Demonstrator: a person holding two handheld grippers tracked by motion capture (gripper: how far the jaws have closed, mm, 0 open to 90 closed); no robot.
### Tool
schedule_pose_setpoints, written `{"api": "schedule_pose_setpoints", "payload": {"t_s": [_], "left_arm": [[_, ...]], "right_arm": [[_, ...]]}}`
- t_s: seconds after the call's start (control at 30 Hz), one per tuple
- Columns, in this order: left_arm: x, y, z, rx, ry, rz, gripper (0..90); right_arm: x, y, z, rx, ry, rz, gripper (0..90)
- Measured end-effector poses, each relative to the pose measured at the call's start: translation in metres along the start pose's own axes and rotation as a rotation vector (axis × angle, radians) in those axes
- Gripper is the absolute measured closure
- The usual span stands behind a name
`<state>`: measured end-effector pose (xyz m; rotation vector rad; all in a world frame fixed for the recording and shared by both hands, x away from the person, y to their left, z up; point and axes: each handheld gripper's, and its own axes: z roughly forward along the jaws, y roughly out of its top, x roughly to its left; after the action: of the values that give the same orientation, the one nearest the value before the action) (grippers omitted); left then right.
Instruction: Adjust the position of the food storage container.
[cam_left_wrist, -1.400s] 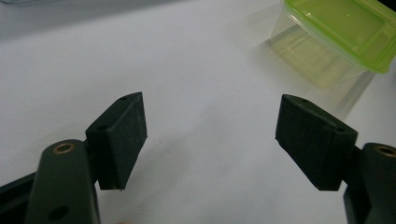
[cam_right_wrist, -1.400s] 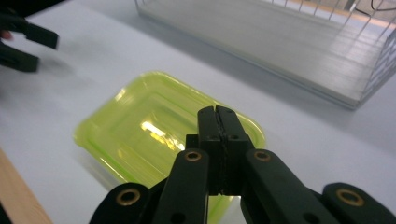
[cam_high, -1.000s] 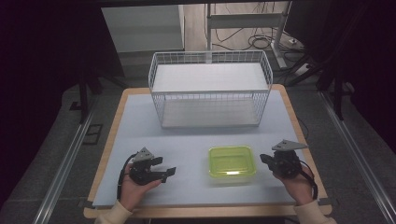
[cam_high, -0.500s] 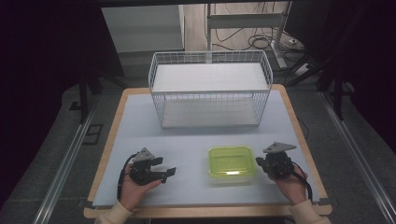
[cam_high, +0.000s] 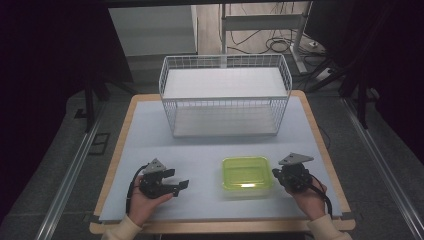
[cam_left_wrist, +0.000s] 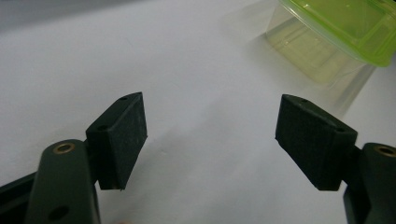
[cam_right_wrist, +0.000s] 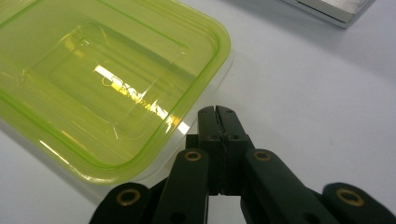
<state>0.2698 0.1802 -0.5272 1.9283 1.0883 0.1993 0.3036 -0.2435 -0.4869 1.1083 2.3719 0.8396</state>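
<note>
High view: green lidded plastic container (cam_high: 247, 173) sits on the pale blue table top (cam_high: 200, 150), near the front edge, in front of the white wire basket (cam_high: 225, 95). Left gripper (cam_high: 179, 185) rests in the person's hand well left of the container, jaws apart. Right gripper (cam_high: 276, 173) just beside the container's right edge.

Left gripper view: left gripper (cam_left_wrist: 210, 140) jaws wide apart, nothing between them; container (cam_left_wrist: 345, 23) lies ahead at upper right, clear of the pads.

Right gripper view: right gripper (cam_right_wrist: 217, 112) jaws pressed together, holding nothing; tips at the container's (cam_right_wrist: 102, 84) lid rim; contact not discernible
</note>
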Motion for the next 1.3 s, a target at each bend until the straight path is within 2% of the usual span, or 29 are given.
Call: {"api": "schedule_pose_setpoints", "payload": {"t_s": [0.3, 0.67, 0.8, 1.0, 1.13, 1.3], "left_arm": [[0.000, 0.000, 0.001, 0.003, -0.001, 0.001, 25.0], [0.000, 0.000, 0.001, 0.001, -0.002, -0.001, 25.0], [0.000, 0.000, 0.000, 0.000, -0.002, 0.000, 25.0], [0.000, 0.001, 0.000, -0.003, -0.003, 0.003, 25.0], [0.002, 0.001, -0.001, -0.010, -0.002, -0.006, 25.0], [0.002, 0.002, -0.003, -0.017, -0.004, -0.012, 24.9]], "right_arm": [[0.010, 0.003, 0.003, -0.005, 0.031, -0.014, 89.9], [0.034, 0.015, 0.014, -0.019, 0.061, -0.051, 89.9], [0.036, 0.016, 0.016, -0.023, 0.065, -0.057, 89.9], [0.034, 0.014, 0.014, -0.030, 0.074, -0.047, 89.9], [0.023, 0.012, 0.004, -0.065, 0.075, -0.010, 89.8], [0.015, 0.009, -0.002, -0.081, 0.078, 0.013, 89.8]]}}
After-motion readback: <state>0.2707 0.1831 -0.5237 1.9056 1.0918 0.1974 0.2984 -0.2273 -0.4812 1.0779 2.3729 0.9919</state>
